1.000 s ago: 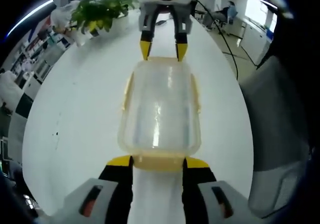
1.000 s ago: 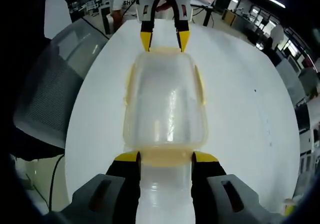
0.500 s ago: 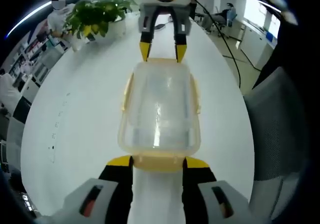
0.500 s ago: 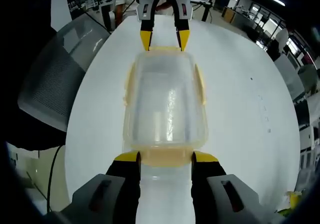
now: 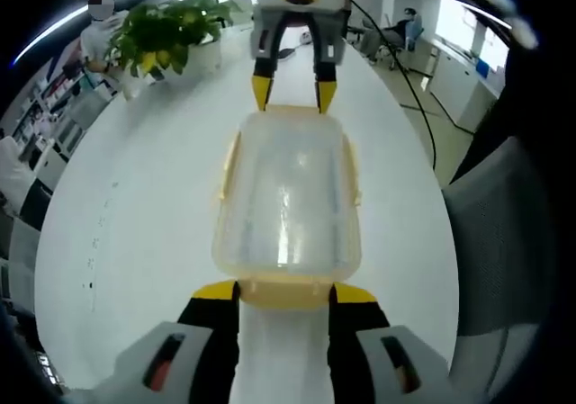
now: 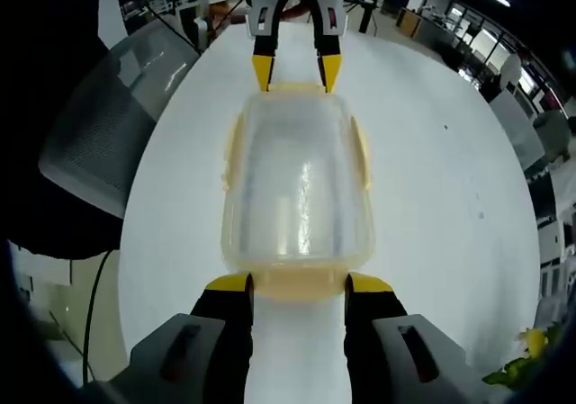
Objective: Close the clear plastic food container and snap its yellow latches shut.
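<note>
The container lies lid-on on the white table, between the grippers: left gripper and right gripper each straddle one end latch, jaws spread, tips touching.

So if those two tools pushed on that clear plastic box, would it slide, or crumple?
The clear plastic box looks empty, so probably light. On the smooth white table it would likely slide if pushed from one end alone. The left tool and right tool sit at opposite ends, which should steady it. Its thin walls may flex slightly.
</note>
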A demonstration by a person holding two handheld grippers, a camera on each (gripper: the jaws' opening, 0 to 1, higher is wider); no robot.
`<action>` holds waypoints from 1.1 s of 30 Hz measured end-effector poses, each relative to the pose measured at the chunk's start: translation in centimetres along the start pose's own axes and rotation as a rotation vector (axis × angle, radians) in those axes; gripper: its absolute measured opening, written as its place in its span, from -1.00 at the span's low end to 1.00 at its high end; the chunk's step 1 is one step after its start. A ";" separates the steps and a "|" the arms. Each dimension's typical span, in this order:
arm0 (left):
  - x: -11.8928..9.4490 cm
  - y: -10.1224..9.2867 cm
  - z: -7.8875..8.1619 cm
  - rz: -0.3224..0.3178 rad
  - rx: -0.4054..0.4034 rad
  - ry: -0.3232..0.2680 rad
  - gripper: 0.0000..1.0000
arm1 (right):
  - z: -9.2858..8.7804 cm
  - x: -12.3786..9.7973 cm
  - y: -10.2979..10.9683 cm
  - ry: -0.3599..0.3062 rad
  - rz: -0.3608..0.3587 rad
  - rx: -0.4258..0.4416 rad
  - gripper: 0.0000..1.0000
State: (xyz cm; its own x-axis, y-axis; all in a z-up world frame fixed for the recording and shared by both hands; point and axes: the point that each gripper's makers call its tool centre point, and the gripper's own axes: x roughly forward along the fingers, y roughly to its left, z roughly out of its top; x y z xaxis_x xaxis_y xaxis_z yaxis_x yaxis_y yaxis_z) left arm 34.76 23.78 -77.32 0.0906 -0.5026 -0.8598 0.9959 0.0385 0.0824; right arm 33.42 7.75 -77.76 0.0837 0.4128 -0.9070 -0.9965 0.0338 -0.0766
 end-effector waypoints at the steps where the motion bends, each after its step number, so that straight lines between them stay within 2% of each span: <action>1: 0.0 0.0 0.0 -0.001 0.000 0.000 -0.35 | 0.0 0.0 0.0 0.000 0.000 0.000 -0.28; 7: 0.5 -0.2 0.1 -0.013 -0.009 0.000 -0.35 | -0.6 0.4 0.1 0.007 0.003 0.007 -0.28; 11: 0.7 -0.1 -0.2 -0.010 -0.007 0.012 -0.35 | -0.5 0.6 0.0 -0.005 0.000 0.013 -0.27; 22: 0.9 -0.4 -0.1 -0.034 -0.029 0.003 -0.34 | -0.7 0.5 0.1 -0.009 0.020 0.010 -0.27; 33: 1.3 -0.5 -0.3 -0.045 -0.028 0.016 -0.35 | -0.8 0.8 0.4 -0.046 0.014 0.040 -0.27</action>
State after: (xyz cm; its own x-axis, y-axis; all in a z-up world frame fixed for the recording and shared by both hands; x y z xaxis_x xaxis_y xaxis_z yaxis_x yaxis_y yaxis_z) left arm 34.41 23.38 -78.70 0.0460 -0.4903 -0.8704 0.9987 0.0405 0.0299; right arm 33.05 7.35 -78.88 0.0705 0.4546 -0.8879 -0.9969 0.0640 -0.0464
